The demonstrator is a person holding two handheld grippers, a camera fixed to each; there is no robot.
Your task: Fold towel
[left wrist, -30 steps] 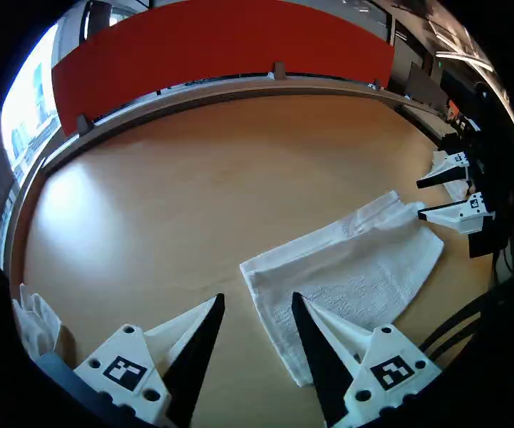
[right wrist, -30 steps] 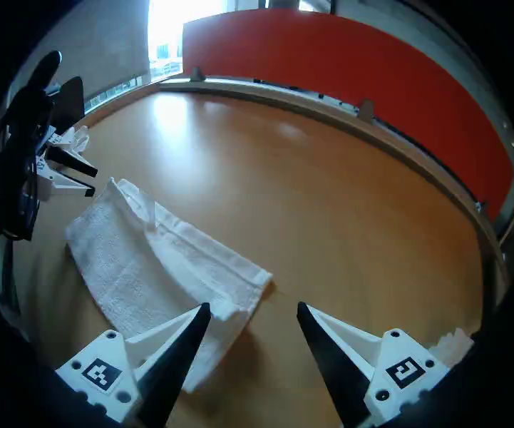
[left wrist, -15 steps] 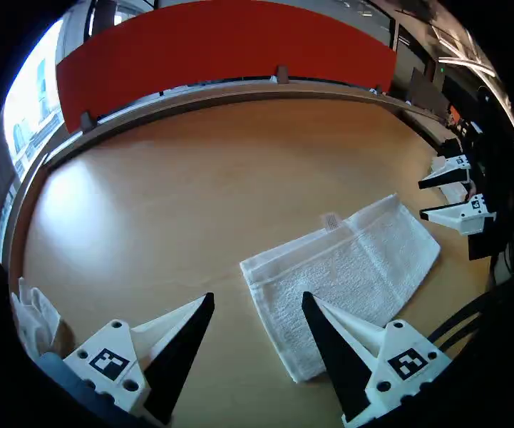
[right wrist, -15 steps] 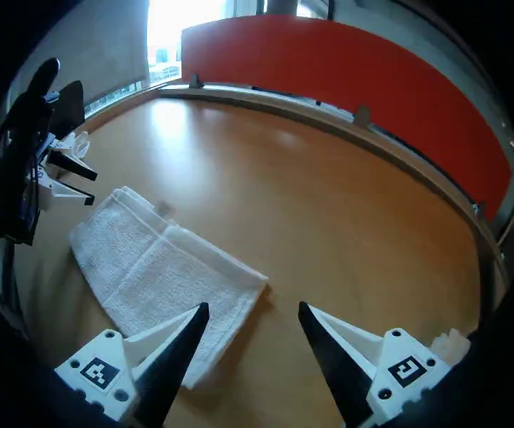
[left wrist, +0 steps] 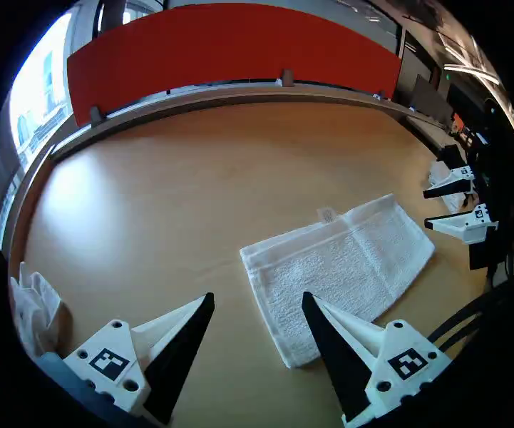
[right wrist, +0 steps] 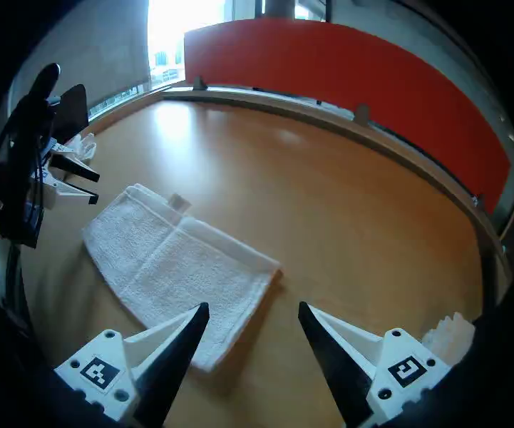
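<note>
Towel: we see a white terry towel [left wrist: 338, 267] lying folded and flat on the wooden table [left wrist: 185, 178]; a small tag [left wrist: 326, 214] sticks out at its far edge
Left gripper: we find the left gripper [left wrist: 257, 298] spread wide and holding nothing; one finger overlaps the towel's near edge in the left gripper view; whether it touches, we cannot tell
Right gripper: the right gripper [right wrist: 253, 307] is likewise spread and empty, one finger over the towel's near corner
Far end: in each view the other gripper shows just beside the towel's far end, apart from it
Backdrop: a red partition panel [left wrist: 228, 43] runs along the table's far edge
</note>
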